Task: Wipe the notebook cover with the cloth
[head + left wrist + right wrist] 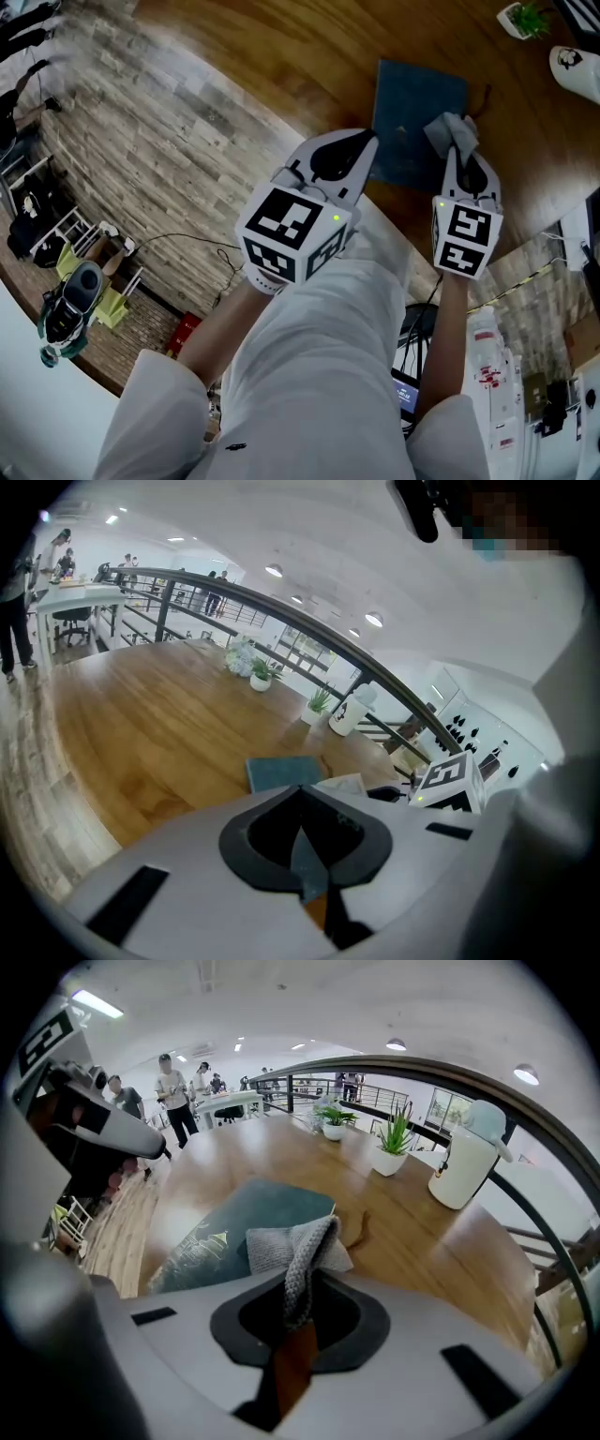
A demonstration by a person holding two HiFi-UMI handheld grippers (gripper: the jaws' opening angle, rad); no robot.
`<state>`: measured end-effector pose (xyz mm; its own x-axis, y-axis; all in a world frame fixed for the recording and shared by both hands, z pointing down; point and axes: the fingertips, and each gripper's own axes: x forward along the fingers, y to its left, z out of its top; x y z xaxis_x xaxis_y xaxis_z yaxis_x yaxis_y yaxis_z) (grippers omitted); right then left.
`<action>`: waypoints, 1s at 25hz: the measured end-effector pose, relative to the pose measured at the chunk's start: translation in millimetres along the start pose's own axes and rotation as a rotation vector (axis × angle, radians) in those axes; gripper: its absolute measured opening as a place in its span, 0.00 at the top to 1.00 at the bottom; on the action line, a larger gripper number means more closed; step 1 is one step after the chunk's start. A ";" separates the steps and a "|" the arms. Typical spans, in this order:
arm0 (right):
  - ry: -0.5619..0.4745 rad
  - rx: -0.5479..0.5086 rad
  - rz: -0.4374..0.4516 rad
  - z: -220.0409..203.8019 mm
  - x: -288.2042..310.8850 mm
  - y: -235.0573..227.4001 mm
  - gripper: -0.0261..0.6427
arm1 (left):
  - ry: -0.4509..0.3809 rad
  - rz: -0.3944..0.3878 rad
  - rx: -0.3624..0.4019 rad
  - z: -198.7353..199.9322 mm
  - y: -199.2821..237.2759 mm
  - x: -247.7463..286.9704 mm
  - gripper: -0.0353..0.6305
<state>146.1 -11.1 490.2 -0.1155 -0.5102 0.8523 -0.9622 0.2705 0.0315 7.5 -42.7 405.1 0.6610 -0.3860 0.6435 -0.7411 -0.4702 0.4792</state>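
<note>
A dark blue notebook [412, 108] lies flat on the wooden table [281, 47], close to its near edge. My right gripper [457, 150] is shut on a grey knitted cloth [450, 129]. The cloth hangs over the notebook's right near corner. In the right gripper view the cloth [292, 1246] bunches out of the jaws above the notebook [234, 1222]. My left gripper [367, 142] is shut with nothing in it, its tip over the notebook's left edge. Whether it touches the cover I cannot tell. The left gripper view shows the notebook [281, 772] just beyond the shut jaws.
A white jug [469, 1152] and potted plants [392, 1147] stand at the table's far side by a dark railing [525, 1101]. Another small plant [525, 19] sits at the far right. People stand in the distance [173, 1091]. The floor lies far below to the left.
</note>
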 end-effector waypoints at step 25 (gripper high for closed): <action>-0.015 -0.110 0.165 18.0 8.8 106.1 0.91 | -0.010 0.012 -0.017 -11.0 23.8 -25.1 0.92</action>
<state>38.5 -1.6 491.7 -0.2736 -0.4633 0.8429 -0.8973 0.4386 -0.0502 -28.0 -35.5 406.9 0.6532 -0.3998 0.6431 -0.7509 -0.4518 0.4818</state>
